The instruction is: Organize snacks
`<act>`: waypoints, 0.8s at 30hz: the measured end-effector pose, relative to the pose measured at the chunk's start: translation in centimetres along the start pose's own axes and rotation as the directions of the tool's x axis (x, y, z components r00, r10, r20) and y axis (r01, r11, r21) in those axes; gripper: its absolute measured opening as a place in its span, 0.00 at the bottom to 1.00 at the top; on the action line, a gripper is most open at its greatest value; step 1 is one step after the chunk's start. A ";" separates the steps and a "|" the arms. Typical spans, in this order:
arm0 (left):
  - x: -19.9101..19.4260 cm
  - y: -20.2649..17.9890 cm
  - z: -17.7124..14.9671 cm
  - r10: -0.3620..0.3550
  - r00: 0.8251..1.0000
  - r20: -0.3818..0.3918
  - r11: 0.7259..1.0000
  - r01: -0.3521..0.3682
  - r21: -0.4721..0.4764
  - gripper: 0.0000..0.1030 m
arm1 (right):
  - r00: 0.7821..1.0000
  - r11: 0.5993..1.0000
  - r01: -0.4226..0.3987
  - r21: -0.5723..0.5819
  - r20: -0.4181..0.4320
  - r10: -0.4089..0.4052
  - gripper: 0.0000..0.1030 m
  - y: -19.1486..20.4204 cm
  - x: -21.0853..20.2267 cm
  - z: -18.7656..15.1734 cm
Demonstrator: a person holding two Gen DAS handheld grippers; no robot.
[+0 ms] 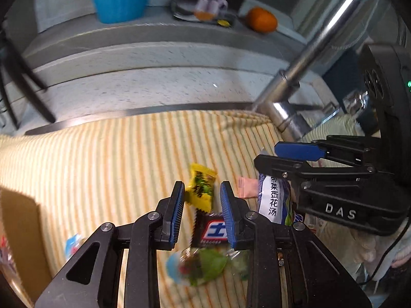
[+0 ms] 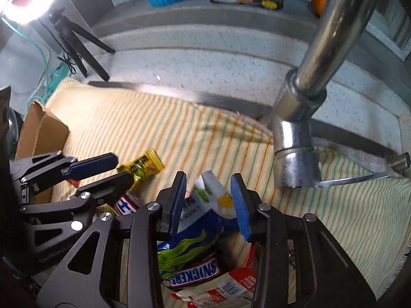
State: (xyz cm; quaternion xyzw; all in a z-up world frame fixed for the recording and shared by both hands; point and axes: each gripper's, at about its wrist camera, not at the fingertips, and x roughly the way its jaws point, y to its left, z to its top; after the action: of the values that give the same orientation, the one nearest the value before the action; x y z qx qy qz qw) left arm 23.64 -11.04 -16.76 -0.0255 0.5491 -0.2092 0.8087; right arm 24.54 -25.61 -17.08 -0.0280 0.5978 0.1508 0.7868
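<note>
On the yellow-striped cloth (image 1: 102, 159) lies a small pile of snacks. My left gripper (image 1: 202, 188) has its pads close together, shut on a yellow snack packet (image 1: 201, 191) at the fingertips. A mini Snickers (image 1: 210, 231) lies just below it. From the right wrist view, the left gripper (image 2: 124, 168) holds the yellow packet (image 2: 143, 164) out past its tips. My right gripper (image 2: 209, 202) is open, its pads standing either side of a white and blue soup packet (image 2: 210, 200) without pressing it. In the left wrist view the right gripper (image 1: 267, 154) hangs over that soup packet (image 1: 272, 200).
A cardboard box (image 2: 41, 128) stands at the cloth's left edge. A chrome faucet (image 2: 295, 154) rises close on the right. A large Snickers bar (image 2: 192, 274), a red and white packet (image 2: 221, 290), a green packet (image 1: 205, 264) and a pink packet (image 1: 248, 187) lie nearby. A blue bowl (image 1: 120, 0) and an orange (image 1: 262, 19) sit on the back ledge.
</note>
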 end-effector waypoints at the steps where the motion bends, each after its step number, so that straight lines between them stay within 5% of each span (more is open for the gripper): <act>1: 0.2 -0.1 0.0 -0.001 1.000 -0.008 1.000 0.001 0.008 0.26 | 1.000 1.000 -0.012 0.002 -0.008 0.012 0.37 -0.1 0.1 -0.2; 11: -0.3 -1.3 -3.4 -0.054 0.997 -0.060 0.996 0.058 0.063 0.26 | 0.998 0.997 -0.046 -0.059 -0.048 0.043 0.35 0.8 -0.4 -4.4; 24: -3.2 -3.9 -6.9 -0.099 0.995 -0.001 0.991 0.098 0.095 0.26 | 0.988 0.984 -0.148 0.096 -0.025 0.151 0.35 -3.6 -3.3 -9.6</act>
State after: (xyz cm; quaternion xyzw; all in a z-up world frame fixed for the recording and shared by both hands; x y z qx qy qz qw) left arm 15.21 -12.09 -15.60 -0.0143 0.5350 -0.2747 0.7988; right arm 15.74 -31.86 -17.20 0.0513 0.6174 0.1807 0.7639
